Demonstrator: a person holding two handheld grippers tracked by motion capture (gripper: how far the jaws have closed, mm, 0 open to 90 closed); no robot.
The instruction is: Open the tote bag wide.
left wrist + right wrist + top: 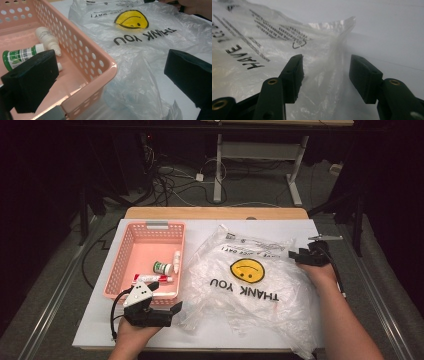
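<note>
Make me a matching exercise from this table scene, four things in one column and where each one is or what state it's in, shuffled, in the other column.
Things:
1. pink basket
2. plastic bag
3. green-labelled bottle
4. right tool

Places or states:
A. lying on its side inside the basket
B. jaws apart, with a fold of the bag's edge between them
C. spread out on the table to the right of the basket, with a yellow smiley printed on it
D. standing on the left part of the table, holding small bottles and a tube

Pairs: 1-D, 2-C, 3-A, 4-B
</note>
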